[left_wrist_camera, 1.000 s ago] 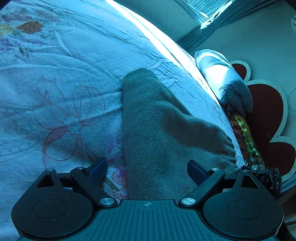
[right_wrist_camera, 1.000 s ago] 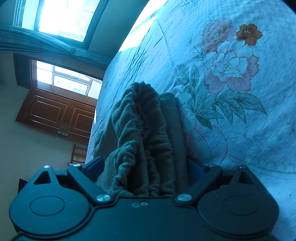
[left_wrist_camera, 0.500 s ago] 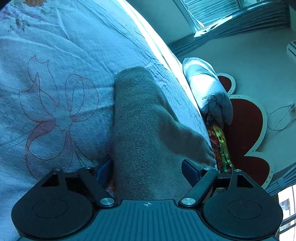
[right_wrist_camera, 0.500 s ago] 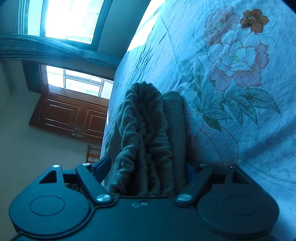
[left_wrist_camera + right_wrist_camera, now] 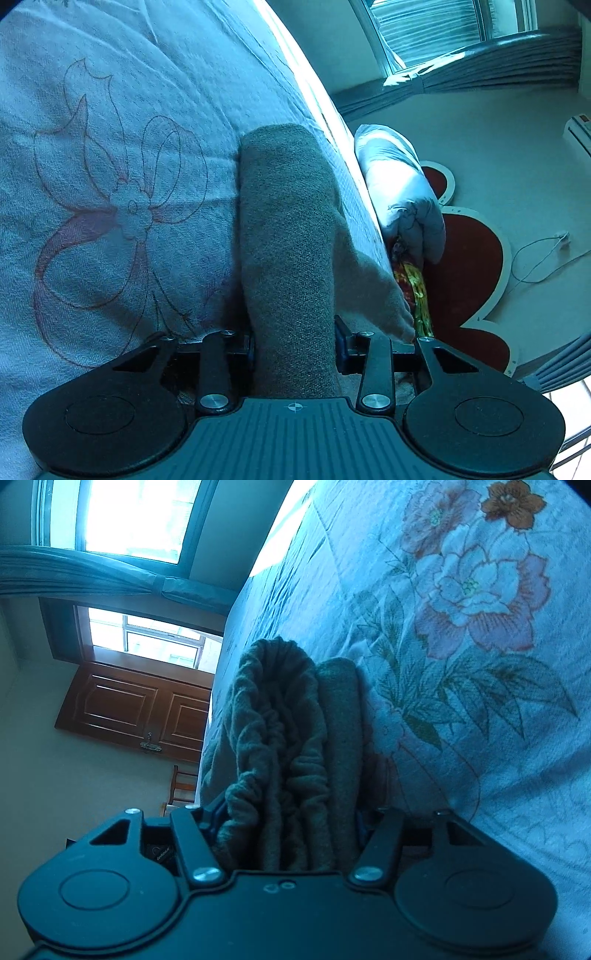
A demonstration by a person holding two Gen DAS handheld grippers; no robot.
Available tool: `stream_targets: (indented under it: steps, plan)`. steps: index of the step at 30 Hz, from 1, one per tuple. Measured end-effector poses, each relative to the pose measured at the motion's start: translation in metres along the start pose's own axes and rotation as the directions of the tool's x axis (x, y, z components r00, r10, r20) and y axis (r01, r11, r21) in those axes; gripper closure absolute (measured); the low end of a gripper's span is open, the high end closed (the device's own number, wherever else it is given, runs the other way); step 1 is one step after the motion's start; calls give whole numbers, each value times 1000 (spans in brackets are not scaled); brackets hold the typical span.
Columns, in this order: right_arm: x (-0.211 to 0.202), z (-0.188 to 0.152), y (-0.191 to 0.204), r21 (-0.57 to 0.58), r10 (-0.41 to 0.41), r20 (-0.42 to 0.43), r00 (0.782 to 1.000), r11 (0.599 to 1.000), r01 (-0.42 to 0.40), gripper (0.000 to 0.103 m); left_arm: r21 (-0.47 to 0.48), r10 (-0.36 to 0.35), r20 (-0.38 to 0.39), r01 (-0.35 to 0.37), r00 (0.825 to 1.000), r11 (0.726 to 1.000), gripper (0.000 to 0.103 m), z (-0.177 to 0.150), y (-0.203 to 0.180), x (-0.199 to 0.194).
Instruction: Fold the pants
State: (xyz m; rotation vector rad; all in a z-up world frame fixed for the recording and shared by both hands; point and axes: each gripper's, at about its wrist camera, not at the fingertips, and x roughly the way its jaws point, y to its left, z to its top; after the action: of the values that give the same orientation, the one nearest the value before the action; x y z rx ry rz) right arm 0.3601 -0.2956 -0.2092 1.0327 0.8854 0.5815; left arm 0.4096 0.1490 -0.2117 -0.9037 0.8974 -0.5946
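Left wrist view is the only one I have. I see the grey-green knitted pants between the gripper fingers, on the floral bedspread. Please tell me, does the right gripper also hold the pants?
Observer: Yes. The right gripper is shut on the grey-green knitted pants, on a thick bunch of layers.
Operator: Which part of the pants is it?
Observer: The gathered elastic waistband; its ruffles stand up between the fingers.
Operator: Is something near on that side?
Observer: A large pink printed flower on the floral bedspread, and beyond the bed edge a brown wooden door.
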Motion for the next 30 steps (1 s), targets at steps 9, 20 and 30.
stream_targets:
  steps: [9,20,30]
  plan:
    - [-21,-14,34,-69,55,20,998,996,-54,65,-29,-106,61,108,992,994,77,-12,-6,-15]
    - [-4,15,98,-188,96,-49,994,977,-104,65,45,-159,124,154,980,987,78,13,-32,-55]
    - [84,110,137,-252,96,-101,990,960,-119,65,81,-116,190,102,975,991,78,118,-23,-61]
